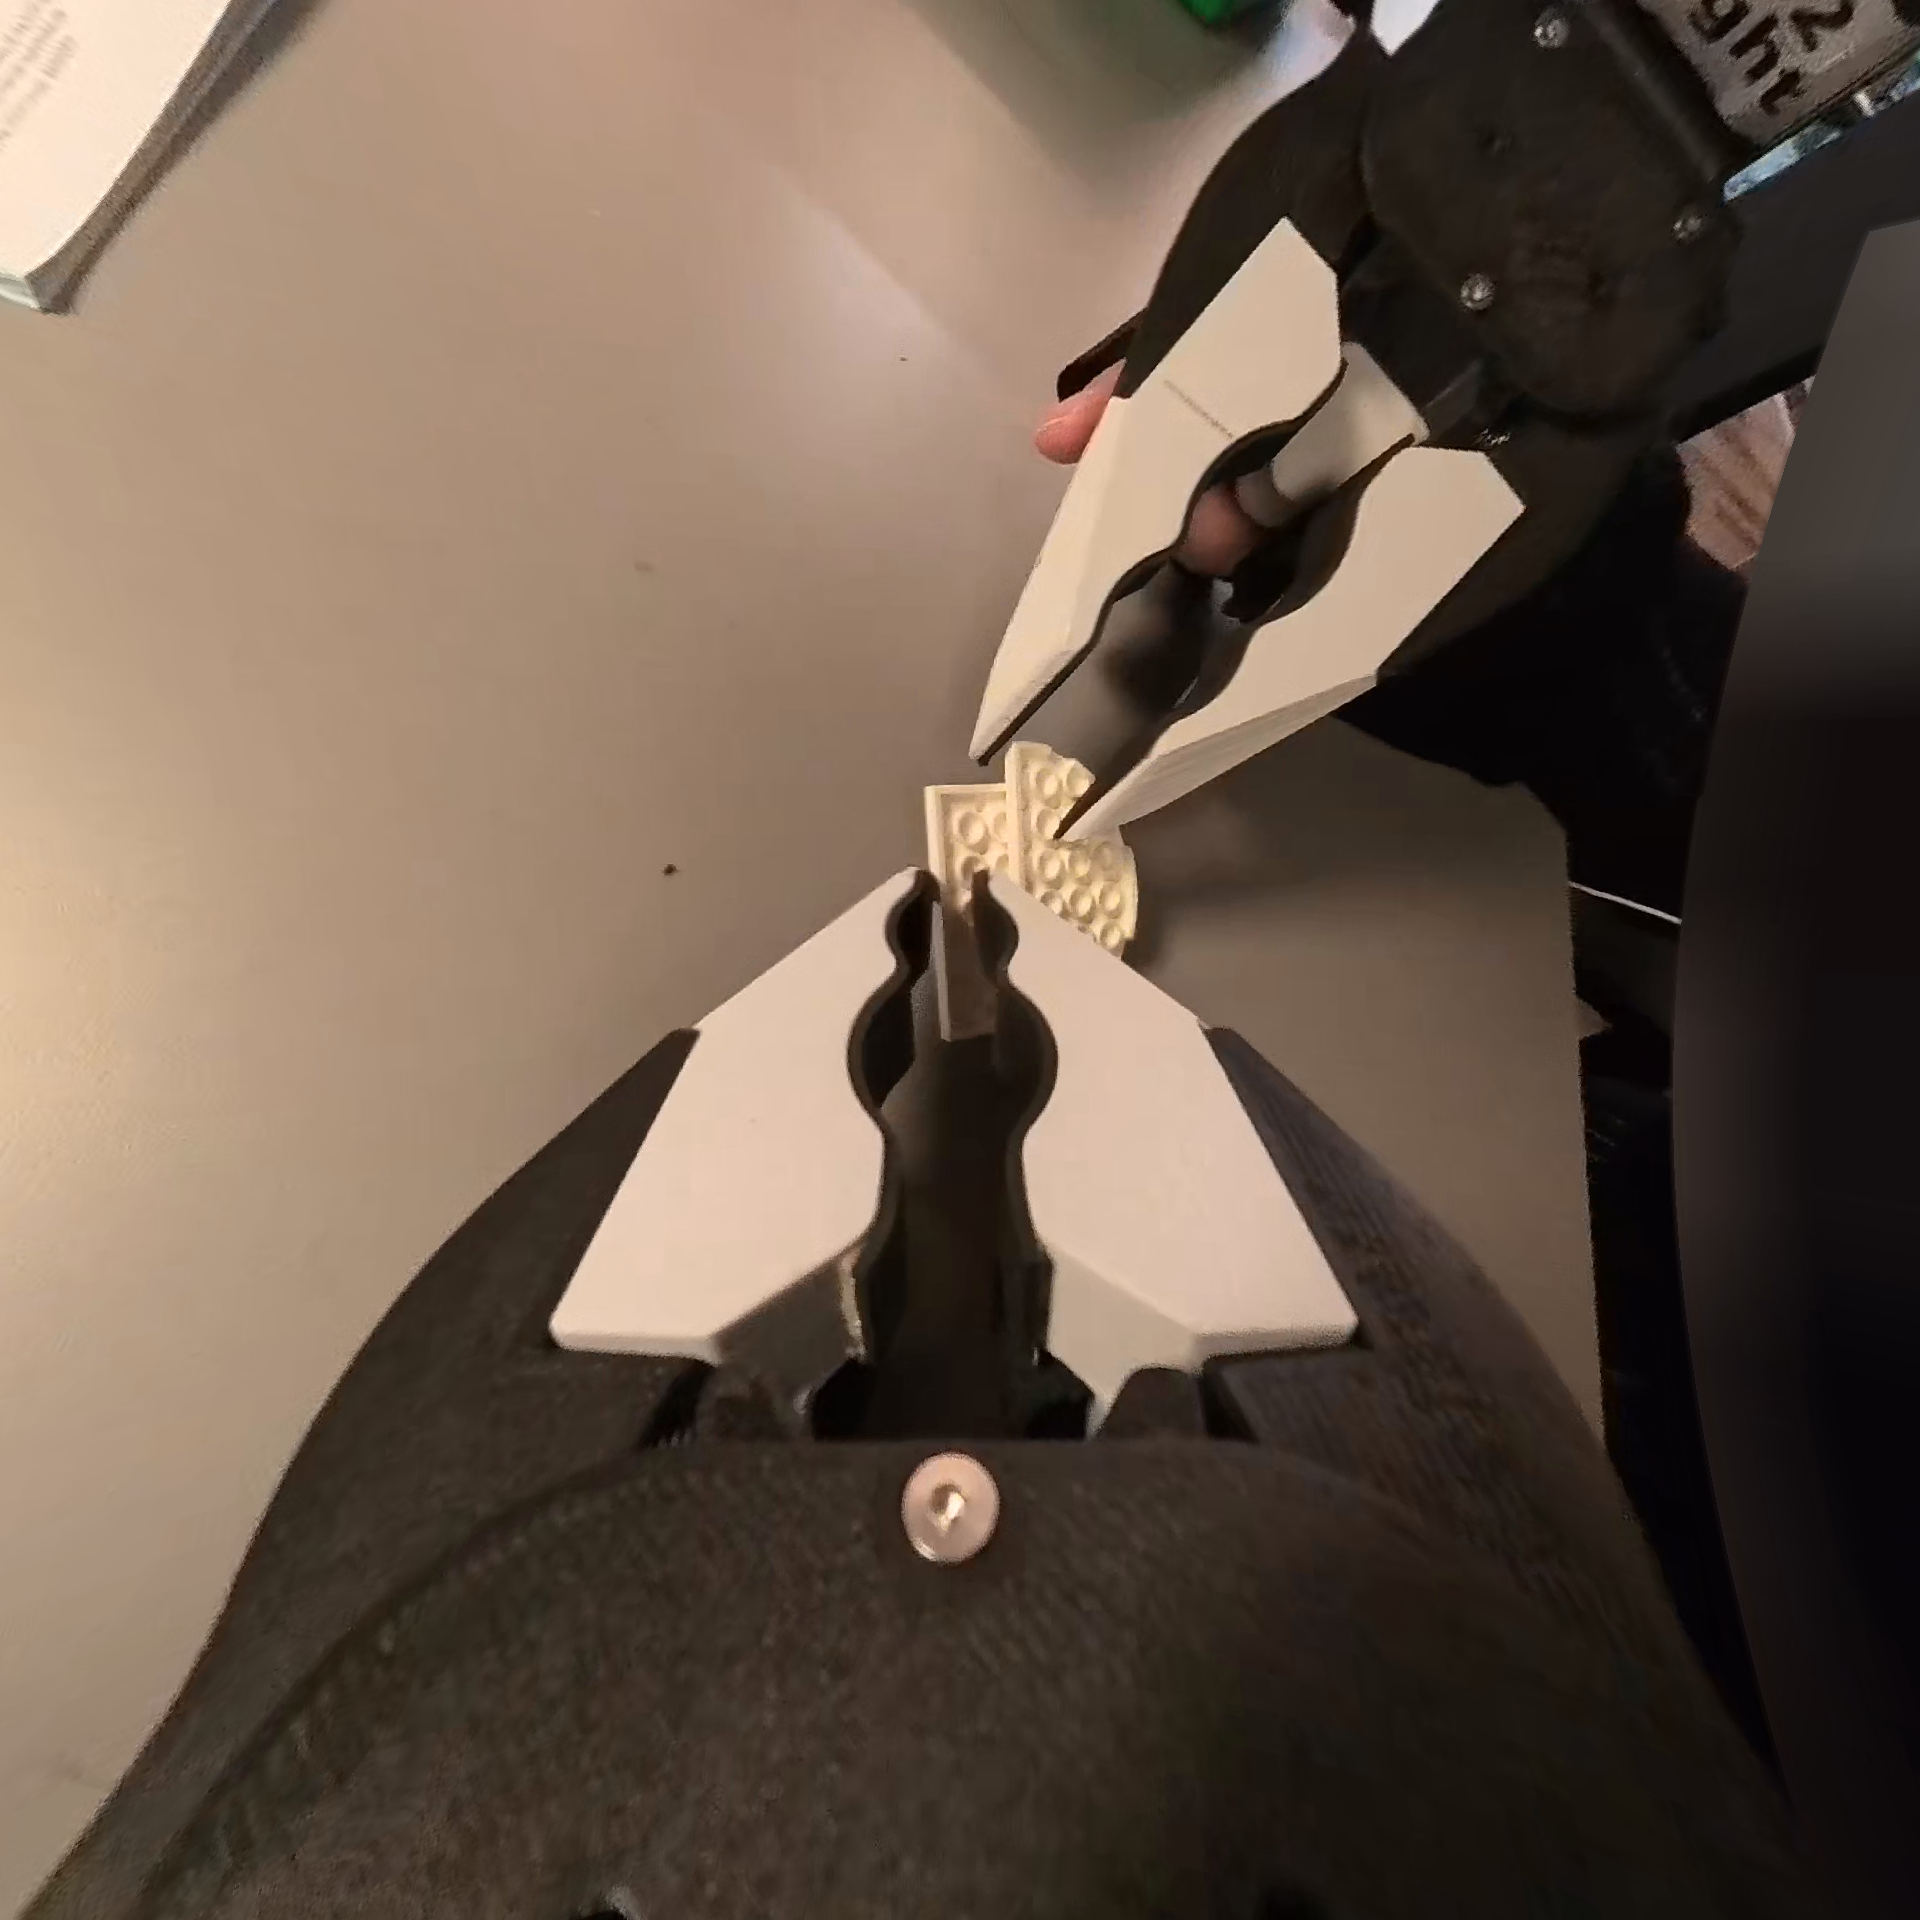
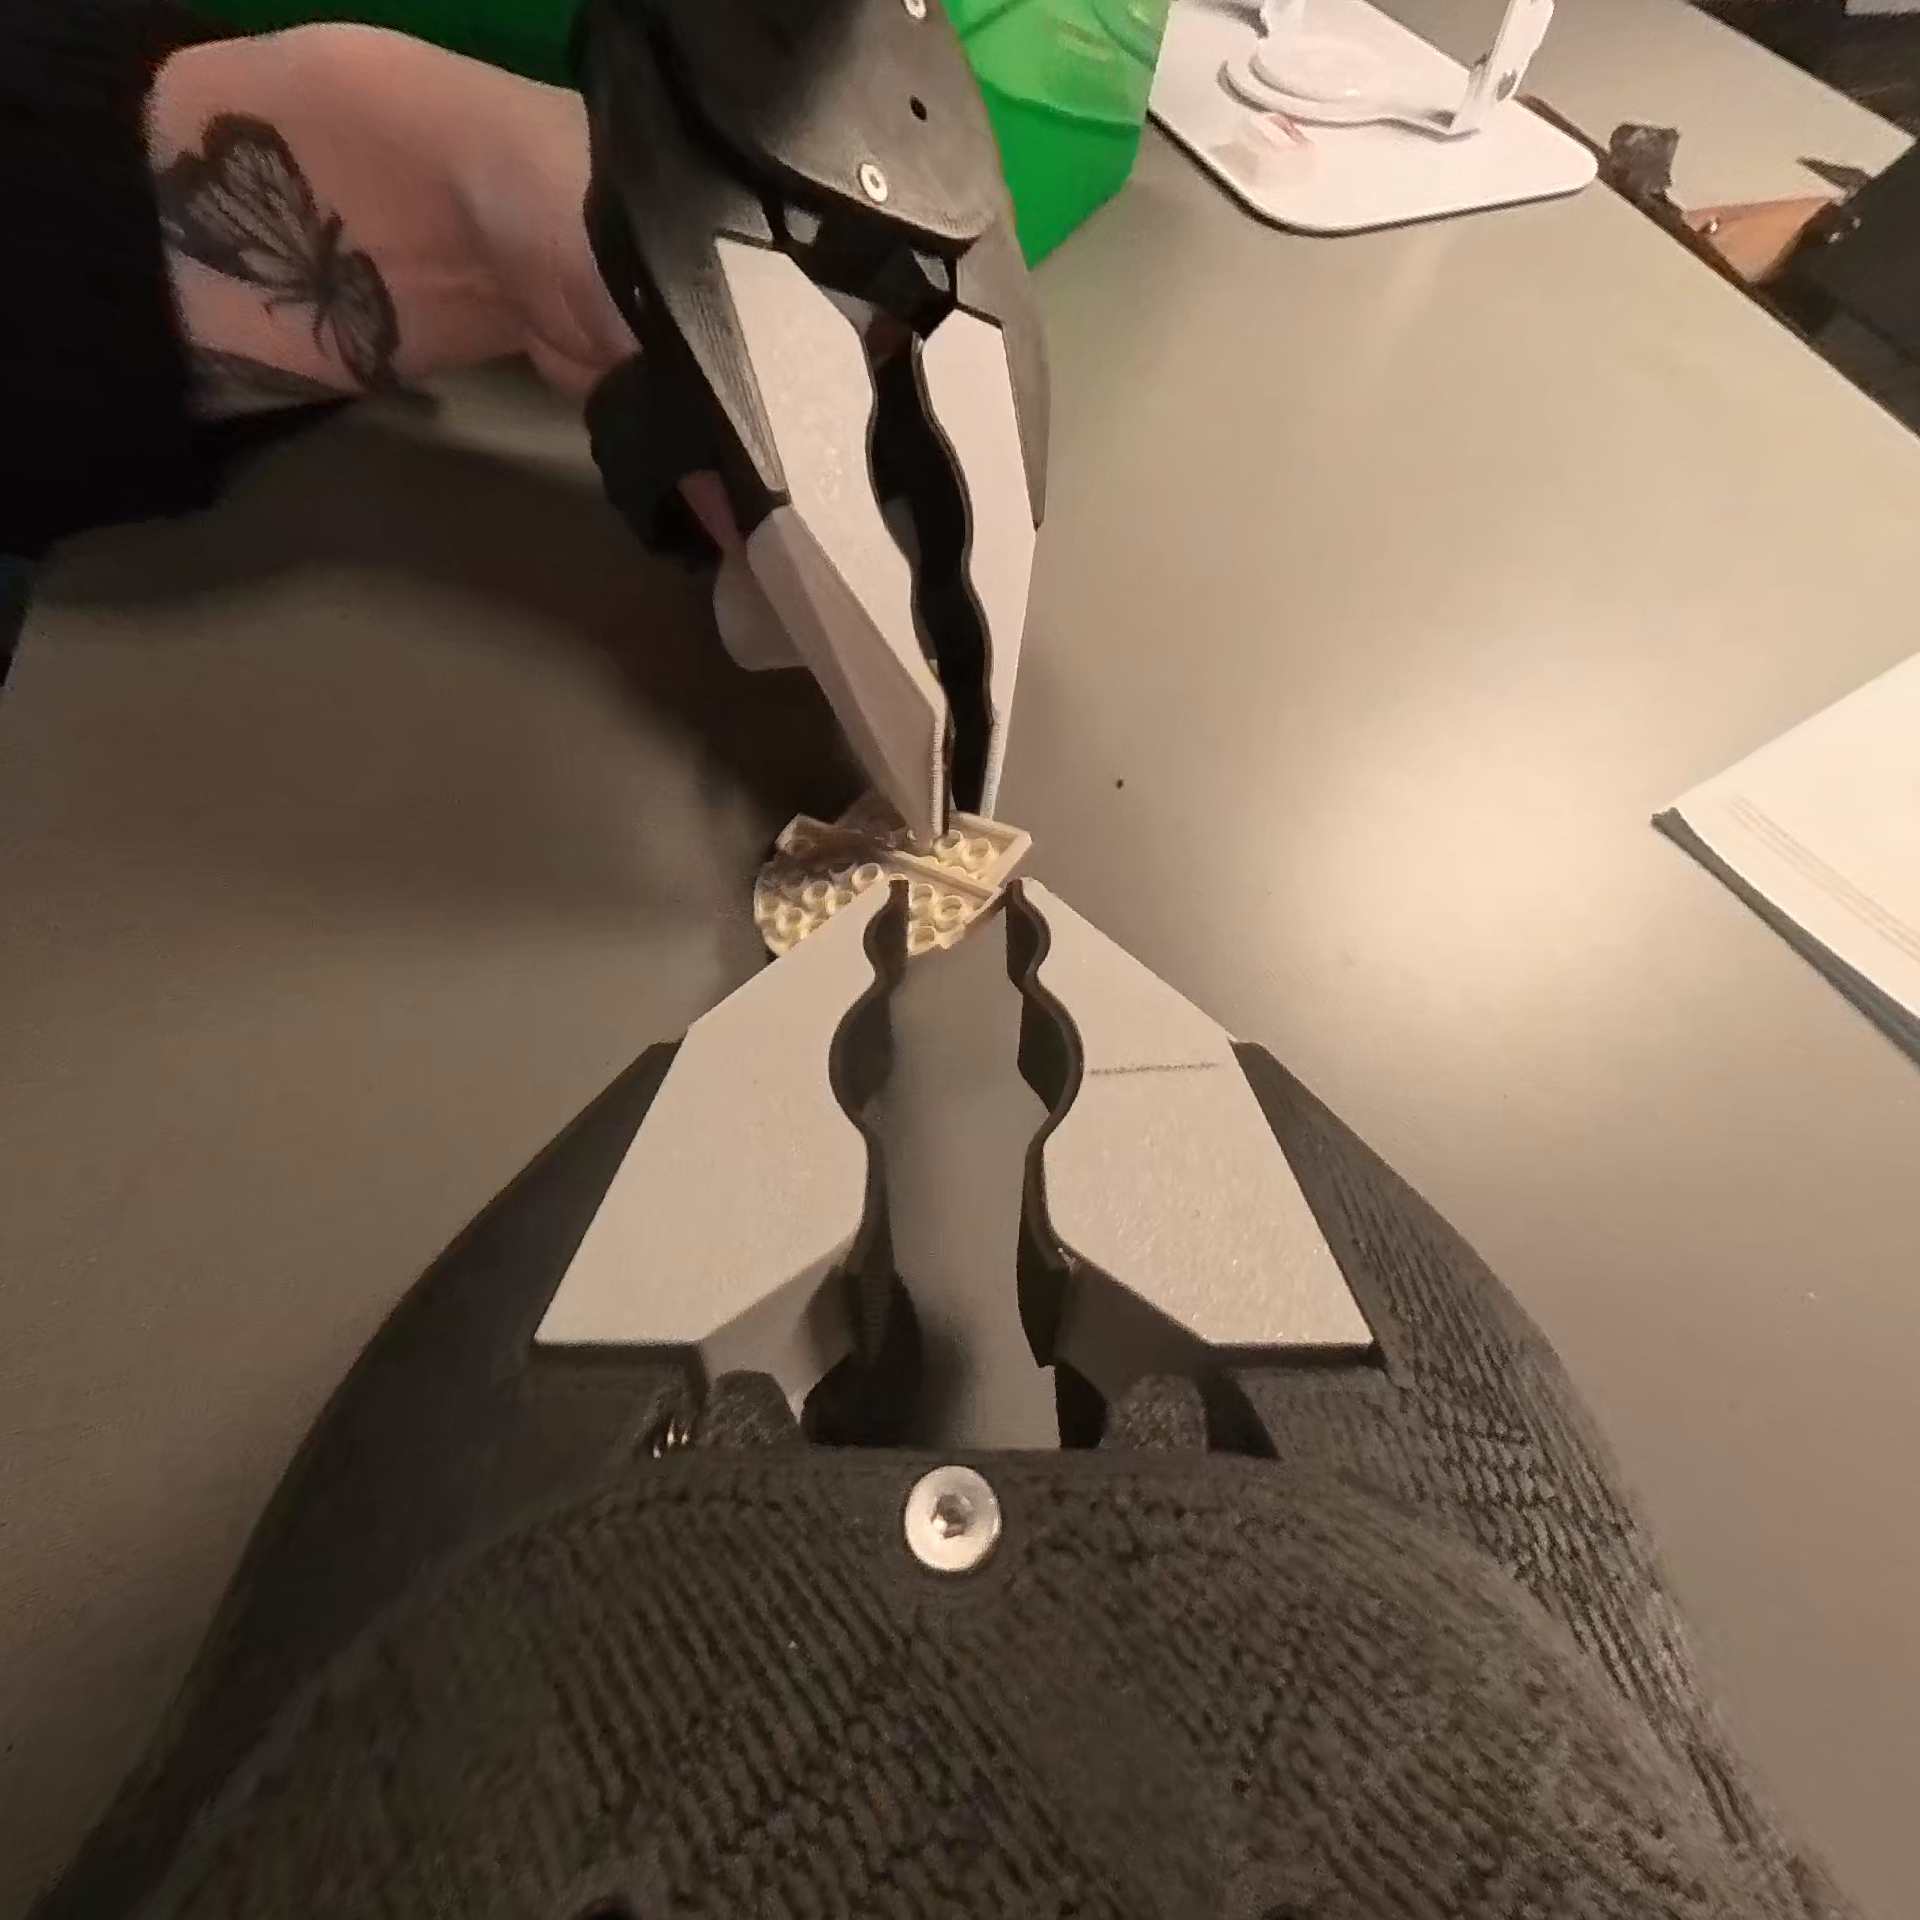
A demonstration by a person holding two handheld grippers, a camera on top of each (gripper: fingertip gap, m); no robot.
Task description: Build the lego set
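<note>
Here: cream plates at table centre, between both tongs. Left gripper nearly closed, tips on plate edge, apparently pinching it. Right gripper slightly open, tips at plates, gripping nothing clearly. Booklet off right, green tub behind.

Cream studded lego plates, seemingly joined into a partial disc, tilted above the table.
</note>
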